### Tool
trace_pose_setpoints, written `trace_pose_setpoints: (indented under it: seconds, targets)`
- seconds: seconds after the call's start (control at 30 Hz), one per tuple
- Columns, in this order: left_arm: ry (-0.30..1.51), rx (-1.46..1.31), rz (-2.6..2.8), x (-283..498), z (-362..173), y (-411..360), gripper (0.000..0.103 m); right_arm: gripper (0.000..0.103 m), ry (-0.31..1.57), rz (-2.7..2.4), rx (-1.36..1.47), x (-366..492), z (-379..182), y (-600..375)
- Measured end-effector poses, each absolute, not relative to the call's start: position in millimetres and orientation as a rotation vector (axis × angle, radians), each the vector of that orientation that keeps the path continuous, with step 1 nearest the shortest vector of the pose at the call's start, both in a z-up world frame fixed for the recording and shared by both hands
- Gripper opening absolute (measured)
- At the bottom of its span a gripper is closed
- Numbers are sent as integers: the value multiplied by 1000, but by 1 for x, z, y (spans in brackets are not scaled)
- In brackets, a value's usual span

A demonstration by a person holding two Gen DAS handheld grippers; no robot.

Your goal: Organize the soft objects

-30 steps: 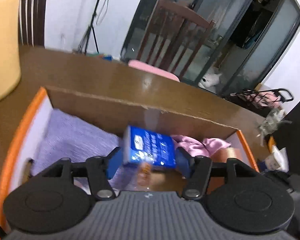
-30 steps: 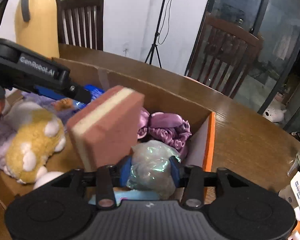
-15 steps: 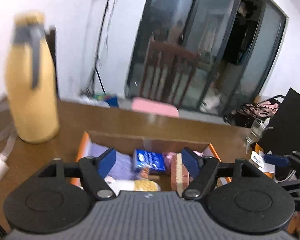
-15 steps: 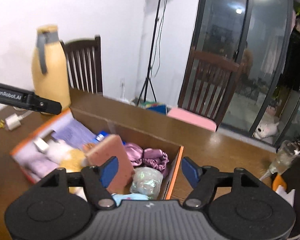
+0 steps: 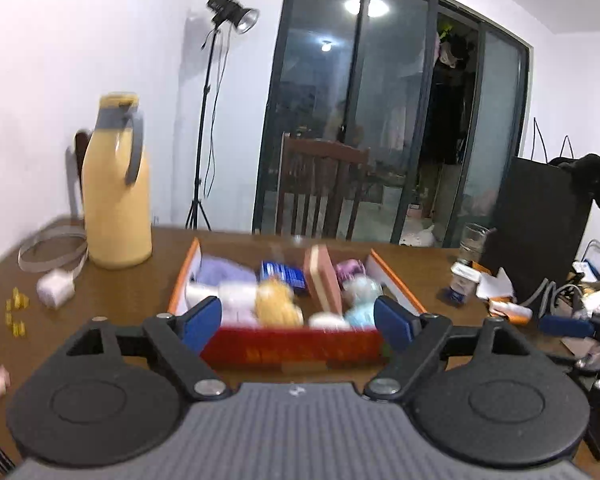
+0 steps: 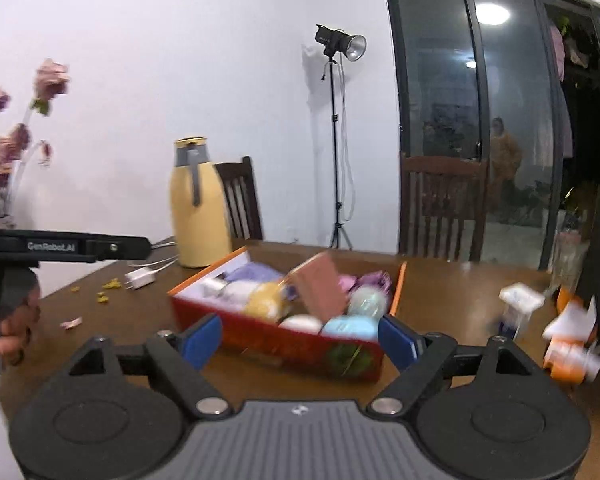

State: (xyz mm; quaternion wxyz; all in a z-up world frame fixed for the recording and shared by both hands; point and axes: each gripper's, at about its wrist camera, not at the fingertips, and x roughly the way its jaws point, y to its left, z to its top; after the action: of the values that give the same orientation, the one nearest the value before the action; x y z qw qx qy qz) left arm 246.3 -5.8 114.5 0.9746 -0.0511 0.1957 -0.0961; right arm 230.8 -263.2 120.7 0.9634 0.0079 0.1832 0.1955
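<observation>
Box mid-table, both hand-held grippers empty, jaws opening, short of its rim.

A box of soft things sits on the table, jug to its left.

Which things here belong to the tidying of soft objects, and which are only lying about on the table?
Job:
box
sponge
yellow plush
purple cloth
pink satin
tissue pack

Lying about:
flask
charger
glass
yellow bits
</observation>
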Motion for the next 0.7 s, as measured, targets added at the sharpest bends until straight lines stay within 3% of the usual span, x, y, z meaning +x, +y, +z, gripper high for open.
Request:
trace_pose_setpoints:
  seconds: [0.4, 0.7]
  targets:
    - [473, -58, -183, 205, 55, 1, 88, 87, 495, 317, 112, 191, 36, -270]
    - [482, -102, -232, 202, 41, -4, 88, 87, 500, 273, 101, 190, 33, -258]
